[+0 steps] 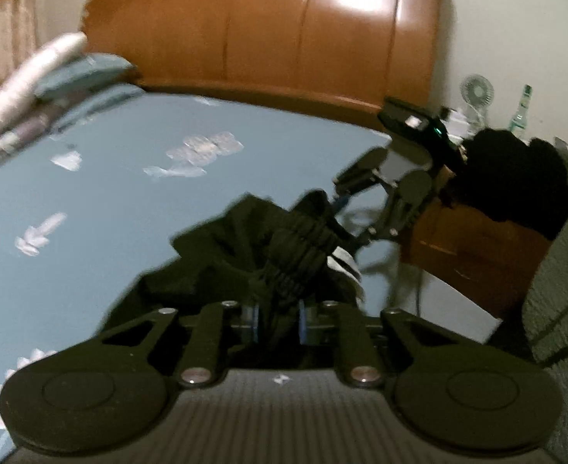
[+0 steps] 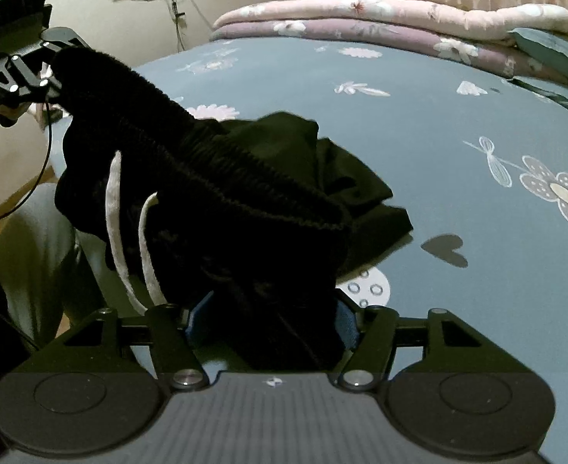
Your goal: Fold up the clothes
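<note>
A black garment point(image 1: 222, 247) point(image 2: 284, 178) with a ribbed elastic waistband point(image 1: 303, 243) point(image 2: 191, 162) and a white drawstring point(image 2: 113, 208) hangs between both grippers, just above a blue flowered bed sheet point(image 1: 90, 193) point(image 2: 458, 147). My left gripper point(image 1: 280, 321) point(image 2: 53, 73) is shut on one end of the waistband. My right gripper point(image 2: 270, 321) point(image 1: 340, 212) is closed on a thick bunch of the fabric at the other end, its jaws standing wide around it. The waistband is stretched in the air between them. The garment's lower part lies crumpled on the sheet.
A wooden headboard point(image 1: 264, 31) stands behind the bed. Folded flowered quilts point(image 2: 361, 19) and a pillow point(image 2: 555, 54) lie along the far edge. A wooden nightstand point(image 1: 477, 255) holds a small fan point(image 1: 477, 91) and a bottle point(image 1: 524, 108). A person's black sleeve point(image 1: 516, 178) is at the right.
</note>
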The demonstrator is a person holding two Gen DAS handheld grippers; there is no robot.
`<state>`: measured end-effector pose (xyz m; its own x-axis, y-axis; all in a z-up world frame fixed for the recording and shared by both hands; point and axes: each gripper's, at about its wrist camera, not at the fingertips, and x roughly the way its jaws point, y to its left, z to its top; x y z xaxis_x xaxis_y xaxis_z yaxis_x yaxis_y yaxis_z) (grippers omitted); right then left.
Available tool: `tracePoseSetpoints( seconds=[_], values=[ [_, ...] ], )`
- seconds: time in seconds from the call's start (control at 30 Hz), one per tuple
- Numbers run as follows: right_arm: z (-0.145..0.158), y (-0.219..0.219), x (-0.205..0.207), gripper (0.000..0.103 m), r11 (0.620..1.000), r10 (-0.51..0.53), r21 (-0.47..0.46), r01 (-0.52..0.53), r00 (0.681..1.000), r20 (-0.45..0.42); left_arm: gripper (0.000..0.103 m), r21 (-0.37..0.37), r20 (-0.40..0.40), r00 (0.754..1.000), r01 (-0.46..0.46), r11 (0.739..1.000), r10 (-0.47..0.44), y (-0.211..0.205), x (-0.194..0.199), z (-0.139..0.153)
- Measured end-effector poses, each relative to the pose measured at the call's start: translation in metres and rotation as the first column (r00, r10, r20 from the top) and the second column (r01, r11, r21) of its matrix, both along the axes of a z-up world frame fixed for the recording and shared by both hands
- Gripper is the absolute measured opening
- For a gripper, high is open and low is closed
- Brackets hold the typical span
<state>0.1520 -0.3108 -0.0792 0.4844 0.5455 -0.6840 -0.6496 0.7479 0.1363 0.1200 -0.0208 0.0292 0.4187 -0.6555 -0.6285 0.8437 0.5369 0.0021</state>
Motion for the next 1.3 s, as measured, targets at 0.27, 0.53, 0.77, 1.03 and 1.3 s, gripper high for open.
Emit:
tracePoseSetpoints(
  seconds=[0.27,0.53,0.77,1.03,1.3],
  values=[
    [0.013,0.012,-0.007,0.074,0.998,0.059,0.021,-0.06,0.997,0.052,0.015,-0.01,0.054,0.999,-0.006,1.0,0.006,0.024,-0.036,0.016],
    [0.022,0.033,-0.01,0.077,0.992,0.125,0.018,-0.127,0.989,0.074,0.015,0.011,-0.029,0.99,-0.137,0.99,0.138,0.061,-0.05,-0.009],
    [0.051,0.045,-0.02,0.078,0.986,0.162,0.0,-0.165,0.967,0.195,0.015,0.006,-0.05,0.991,-0.124,0.992,0.124,0.067,-0.047,-0.014],
    [0.042,0.066,-0.008,0.078,0.964,0.256,0.049,-0.263,0.961,0.105,0.016,0.031,-0.069,0.982,-0.175,0.984,0.177,0.076,-0.038,-0.02],
    [0.012,0.067,-0.015,0.076,0.957,0.287,-0.032,-0.288,0.957,-0.038,0.016,0.058,-0.09,0.979,-0.178,0.982,0.183,0.079,-0.021,-0.026]
  ],
)
